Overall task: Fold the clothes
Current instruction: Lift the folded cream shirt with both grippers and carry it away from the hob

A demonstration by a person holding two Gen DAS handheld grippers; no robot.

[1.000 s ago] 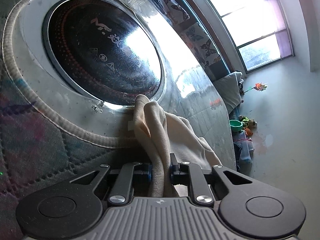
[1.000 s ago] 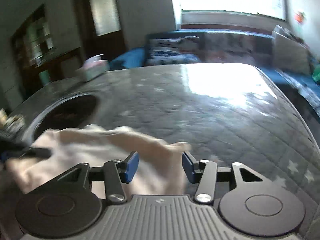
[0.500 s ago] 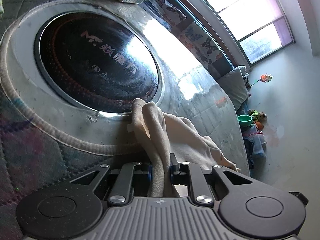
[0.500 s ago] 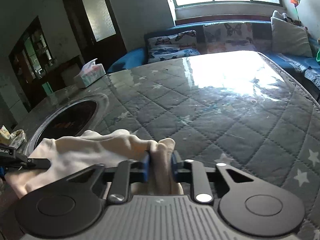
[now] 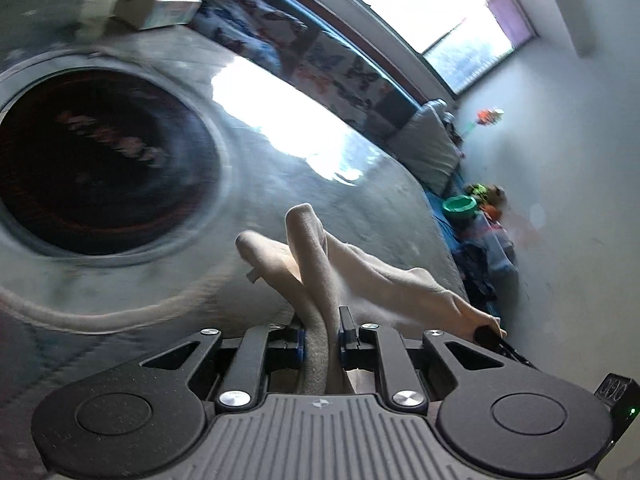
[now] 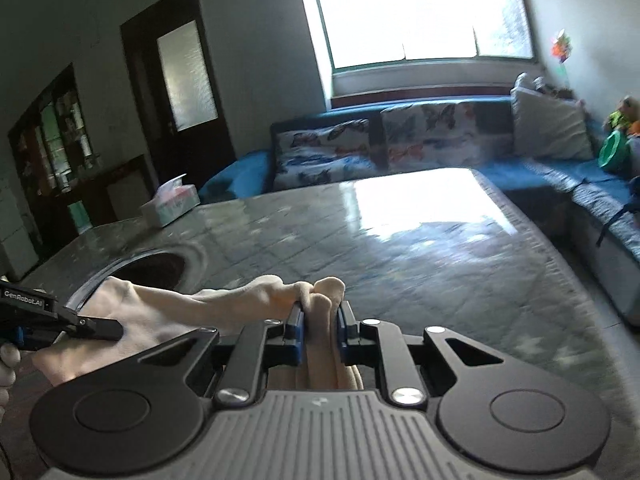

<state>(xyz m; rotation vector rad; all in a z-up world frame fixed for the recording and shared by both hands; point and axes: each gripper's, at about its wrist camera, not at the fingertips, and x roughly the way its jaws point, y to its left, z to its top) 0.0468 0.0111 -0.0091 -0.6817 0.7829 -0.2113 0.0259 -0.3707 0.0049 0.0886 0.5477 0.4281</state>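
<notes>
The cream garment (image 5: 360, 276) is pinched between the left gripper (image 5: 322, 332) jaws, bunching toward 12 o'clock; the right gripper (image 6: 318, 330) jaws, closing, apparently clamp its other end.

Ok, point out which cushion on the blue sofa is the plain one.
The plain grey-white cushion at the sofa's right end, by the corner. The other cushions along the back, under the window, carry a butterfly print; this one has no pattern.

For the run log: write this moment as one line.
left tool: shut on cream garment | right tool: closing on same garment | table: garment between tools
</notes>
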